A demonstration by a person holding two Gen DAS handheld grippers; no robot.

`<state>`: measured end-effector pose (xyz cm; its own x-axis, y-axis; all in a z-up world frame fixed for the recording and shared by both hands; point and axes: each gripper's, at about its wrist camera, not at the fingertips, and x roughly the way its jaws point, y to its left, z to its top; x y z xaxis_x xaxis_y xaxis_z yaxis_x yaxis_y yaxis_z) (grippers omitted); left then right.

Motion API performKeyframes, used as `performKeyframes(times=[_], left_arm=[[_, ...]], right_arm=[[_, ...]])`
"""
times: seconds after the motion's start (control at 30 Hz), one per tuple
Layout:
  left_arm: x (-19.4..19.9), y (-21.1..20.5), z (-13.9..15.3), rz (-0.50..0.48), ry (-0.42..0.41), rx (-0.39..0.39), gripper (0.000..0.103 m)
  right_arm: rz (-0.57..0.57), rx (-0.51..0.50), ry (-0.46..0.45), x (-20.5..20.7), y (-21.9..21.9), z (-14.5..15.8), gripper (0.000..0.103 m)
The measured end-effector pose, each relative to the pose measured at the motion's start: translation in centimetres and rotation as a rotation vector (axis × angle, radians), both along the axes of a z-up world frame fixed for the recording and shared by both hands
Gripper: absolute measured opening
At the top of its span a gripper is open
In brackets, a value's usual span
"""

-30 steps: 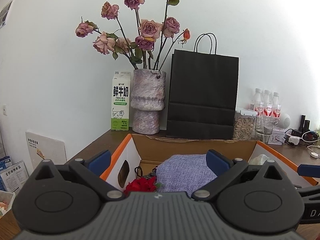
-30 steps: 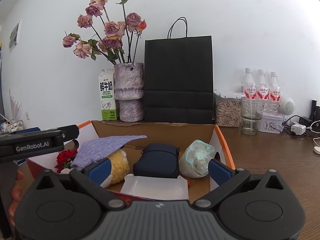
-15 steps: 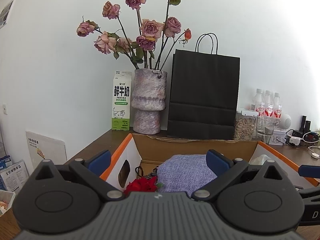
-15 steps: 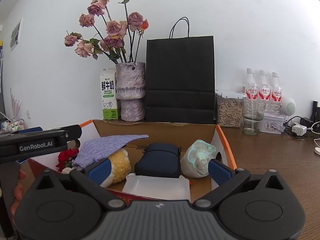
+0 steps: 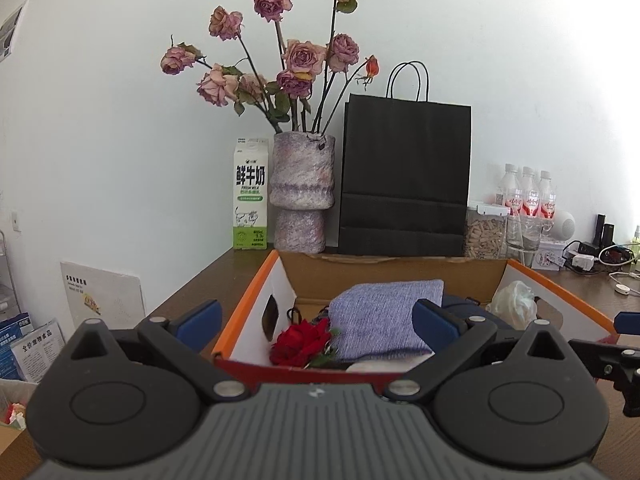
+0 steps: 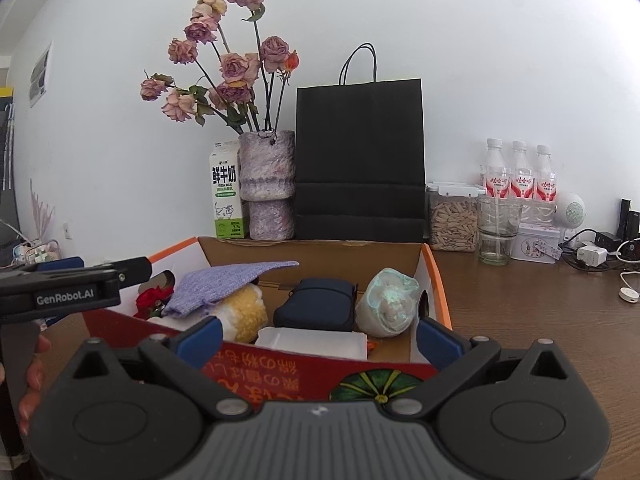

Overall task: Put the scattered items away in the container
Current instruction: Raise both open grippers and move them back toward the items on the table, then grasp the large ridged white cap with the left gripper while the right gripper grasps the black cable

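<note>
Along the tabletop's [image 6: 540, 312] back edge, left to right, stand one milk carton [image 6: 226, 194], one vase [image 6: 269, 184] of dried roses, one black paper bag [image 6: 360, 160], one jar of seeds [image 6: 453, 218], one empty glass [image 6: 498, 230] and three bottles [image 6: 519, 178] with red labels. In front of them sits one open cardboard box [image 6: 436, 280] with orange rims. Inside it, left to right, lie one red rose [image 6: 150, 300], one purple cloth [image 6: 228, 280] draped over one yellow fluffy item [image 6: 246, 312], one dark blue pouch [image 6: 316, 304] with one white tray [image 6: 312, 342] just in front of it, and one pale crumpled bundle [image 6: 390, 304] at the box's right wall. The left hand-held gripper [image 5: 316, 316] hovers at the box's near left corner, jaws spread wide and empty. The right hand-held gripper [image 6: 318, 334] hovers at the box's near edge, jaws likewise apart, holding nothing.
</note>
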<state>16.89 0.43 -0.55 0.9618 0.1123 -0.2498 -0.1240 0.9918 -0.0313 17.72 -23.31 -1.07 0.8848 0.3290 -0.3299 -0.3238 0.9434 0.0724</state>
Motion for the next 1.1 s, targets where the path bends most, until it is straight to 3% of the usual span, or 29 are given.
performKeyframes(times=[0.43,0.87,1.0,1.1], left_arm=[[-3.9,2.6,-1.7,-0.024,0.212,-0.015,0.103],[-5.4,2.9,-2.5,-0.004,0.266,-0.032,0.103],[-5.4,2.9,-2.5,0.013,0.275,-0.032,0.103],[-5.2,3.1,-2.5,0.027,0.292,-0.041,0.103]], right_arm=[[0.039,-0.052,0.102,-3.7,-0.7,-1.0,0.103],[0.064,-0.049,0.313,-3.4,2.0,-2.6,0.103],[0.077,-0.089,0.354,-3.5,4.3,-2.8,0.103],[0.064,-0.173,0.339,-4.0,5.8,-3.4,0.103]])
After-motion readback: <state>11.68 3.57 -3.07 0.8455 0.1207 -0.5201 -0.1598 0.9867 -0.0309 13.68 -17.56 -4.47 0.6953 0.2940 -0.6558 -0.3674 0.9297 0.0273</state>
